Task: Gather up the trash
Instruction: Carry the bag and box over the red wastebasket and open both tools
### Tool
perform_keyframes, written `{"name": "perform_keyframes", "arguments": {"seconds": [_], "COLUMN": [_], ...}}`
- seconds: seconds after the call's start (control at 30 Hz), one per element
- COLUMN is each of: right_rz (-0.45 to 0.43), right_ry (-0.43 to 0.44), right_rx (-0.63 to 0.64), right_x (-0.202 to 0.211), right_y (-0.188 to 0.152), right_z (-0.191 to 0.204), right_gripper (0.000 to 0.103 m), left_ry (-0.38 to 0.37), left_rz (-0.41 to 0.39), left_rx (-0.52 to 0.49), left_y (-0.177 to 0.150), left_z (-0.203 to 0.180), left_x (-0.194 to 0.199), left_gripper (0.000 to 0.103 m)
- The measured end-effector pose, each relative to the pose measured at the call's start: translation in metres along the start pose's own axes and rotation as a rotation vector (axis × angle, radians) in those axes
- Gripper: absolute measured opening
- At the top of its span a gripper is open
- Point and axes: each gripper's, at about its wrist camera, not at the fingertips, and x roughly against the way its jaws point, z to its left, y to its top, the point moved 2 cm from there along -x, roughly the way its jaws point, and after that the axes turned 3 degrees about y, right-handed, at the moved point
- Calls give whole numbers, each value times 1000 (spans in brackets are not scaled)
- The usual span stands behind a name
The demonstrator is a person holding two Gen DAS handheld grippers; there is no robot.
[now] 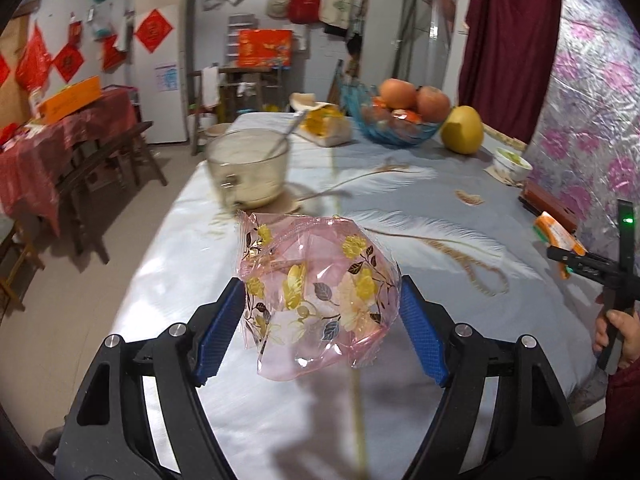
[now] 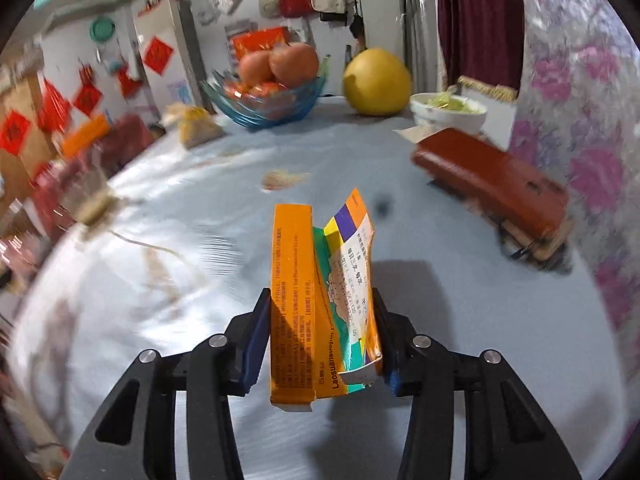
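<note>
A crumpled pink see-through wrapper [image 1: 320,292] printed with yellow flowers hangs above the pale tablecloth [image 1: 224,412], and my left gripper [image 1: 320,316] is shut on it with a blue pad against each side. My right gripper [image 2: 324,332] is shut on a squashed orange carton [image 2: 292,300] with a torn white, purple and green label. That carton [image 1: 554,234] also shows at the right edge of the left wrist view, with a person's hand [image 1: 618,332] on the handle below it.
On the table stand a glass bowl of batter with a spoon [image 1: 250,168], a blue fruit bowl [image 1: 396,130], a yellow pomelo [image 1: 462,130], a small white bowl [image 2: 448,114] and a red-brown case [image 2: 492,176]. Loose twine [image 1: 480,276] lies mid-table. Chairs and a red-clothed table [image 1: 60,148] stand left.
</note>
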Motion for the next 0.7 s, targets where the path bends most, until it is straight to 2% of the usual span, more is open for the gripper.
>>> {"name": "perform_keyframes", "arguments": {"seconds": [0.37,0.7], "right_rz": [-34,-47], "right_ry": [170,237], "right_rx": [29,50], "right_x": [27,42], "right_y": [-17,-20], "right_z": [59,94], "right_gripper": [47,47], "left_ry": [49,69], "left_rz": [-34,-55], "left_rx": [61,116], "left_y": [-12,-22], "left_z": [48,79], "left_x": [35,58], "left_gripper": [75,75]}}
